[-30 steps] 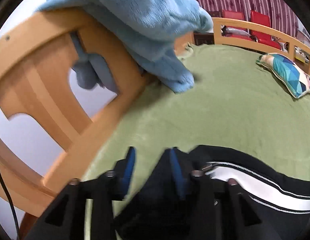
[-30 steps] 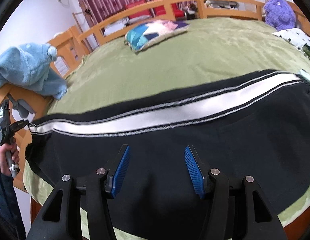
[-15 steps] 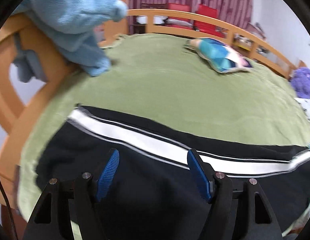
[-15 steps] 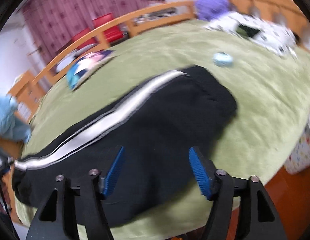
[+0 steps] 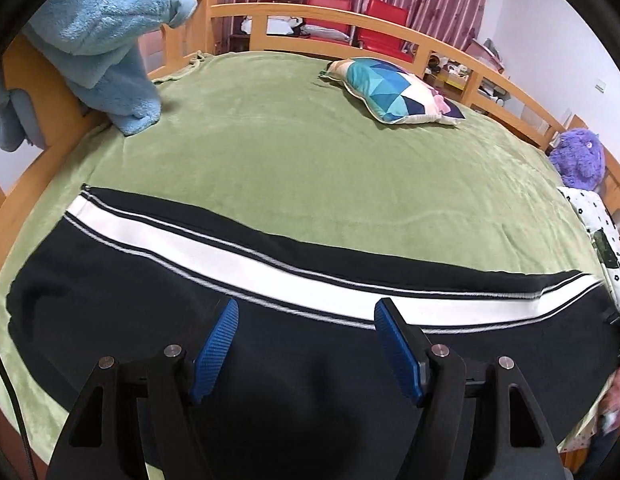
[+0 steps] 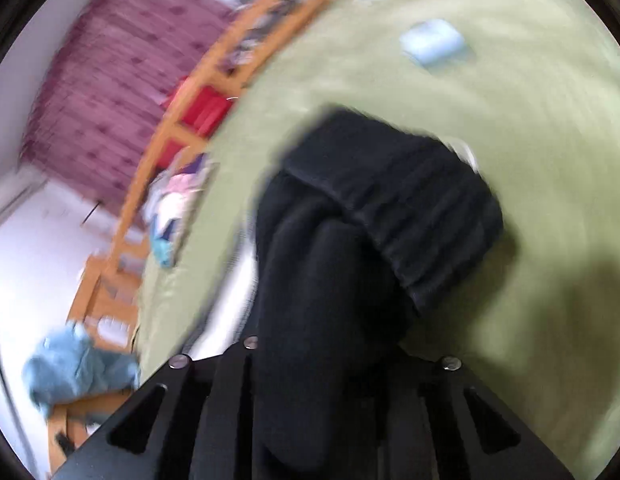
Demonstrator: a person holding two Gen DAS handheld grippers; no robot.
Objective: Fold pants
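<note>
Left wrist view is showing the left gripper (image 5: 306,344) hanging spread wide above the black track pants (image 5: 270,280), which are lying across the green bedspread (image 5: 310,160). Right gripper (image 6: 330,364) is clenching their bunched waistband end, its pads hidden.

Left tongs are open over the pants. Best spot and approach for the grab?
Grip the cuff end of the pants, at the corner where the white stripe stops, left in the left wrist view. The left tongs should come from above, tilted, pinching that edge. The fabric lies flat on the green blanket; only an edge gives the pads something to bite.
</note>
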